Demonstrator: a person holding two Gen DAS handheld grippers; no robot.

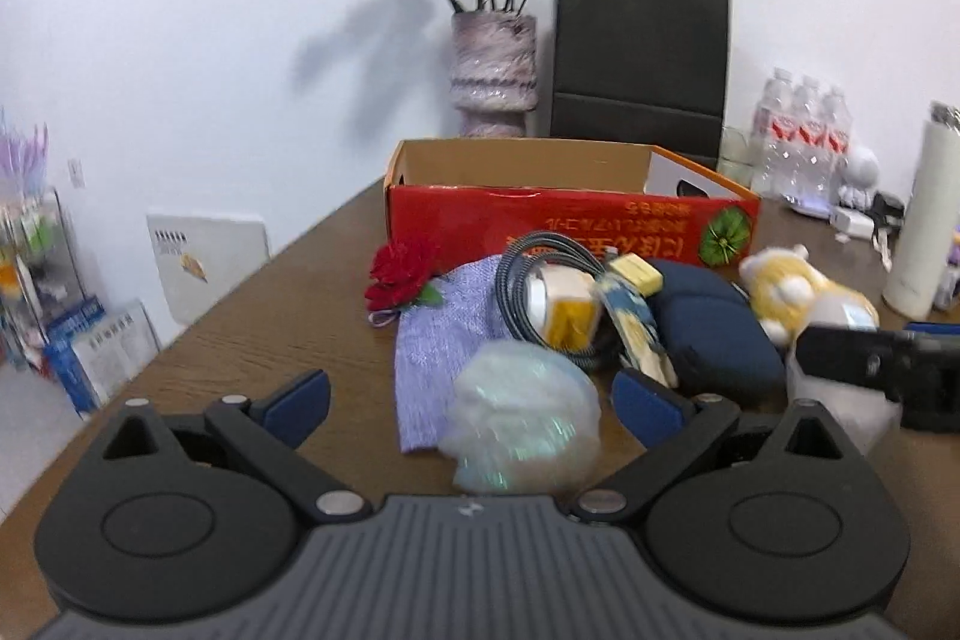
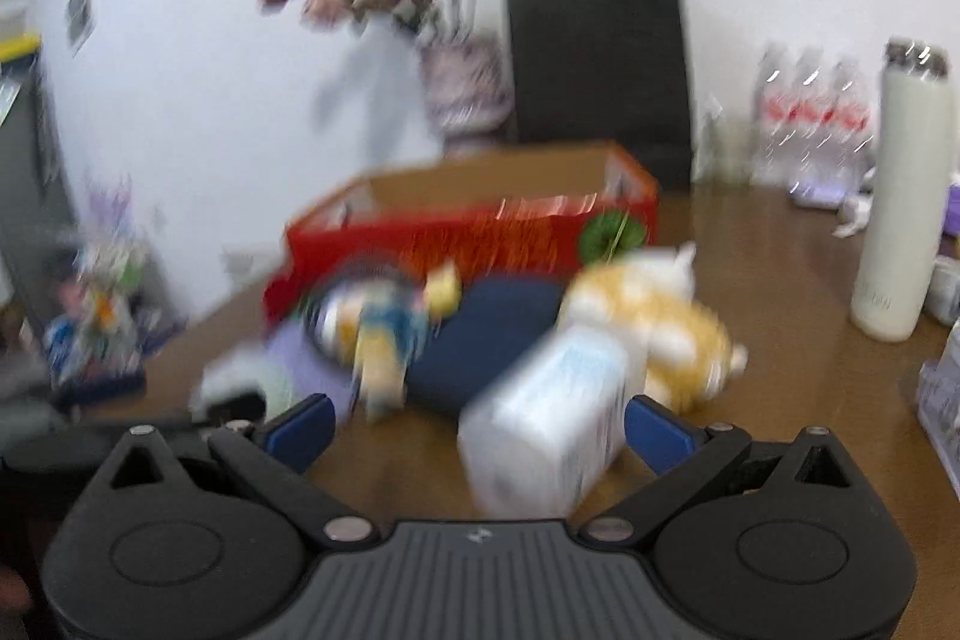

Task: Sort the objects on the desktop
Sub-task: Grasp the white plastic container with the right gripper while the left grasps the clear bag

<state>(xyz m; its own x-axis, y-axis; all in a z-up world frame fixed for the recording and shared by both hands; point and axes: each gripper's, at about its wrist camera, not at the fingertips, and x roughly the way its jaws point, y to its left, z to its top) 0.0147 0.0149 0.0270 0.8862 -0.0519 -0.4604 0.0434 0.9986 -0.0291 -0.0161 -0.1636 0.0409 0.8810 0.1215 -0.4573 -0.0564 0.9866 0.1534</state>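
On the tabletop (image 1: pixel 240 316): a heap of small things is lying in front of a red box (image 1: pixel 570 220), which is standing open near the wall.
Hard to make out: the right wrist view is smearing badly, so the heap is reading there only as blurred colour; the box's print cannot be read.
Cut off: a white flask (image 2: pixel 900 196) is running past the right edge of the left view; a black bag (image 1: pixel 642 58) is hiding the wall behind the box.
Left tongs (image 1: pixel 474 400): the jaws are standing wide apart, gripping nothing, with a clear wrapped bundle (image 1: pixel 522 424) sitting between the blue pads, untouched.
Right tongs (image 2: pixel 480 427): the jaws are standing apart too, and a white carton (image 2: pixel 552 424) is lying between them, nearer the right pad; whether that pad is touching it cannot be told through the blur.
Heap: a lilac cloth (image 1: pixel 438 340), a red flower (image 1: pixel 402 274), a coiled cable (image 1: pixel 528 292), a navy pouch (image 1: pixel 714 334) and a yellow plush (image 1: pixel 786 292) are crowding together just beyond both tongs.
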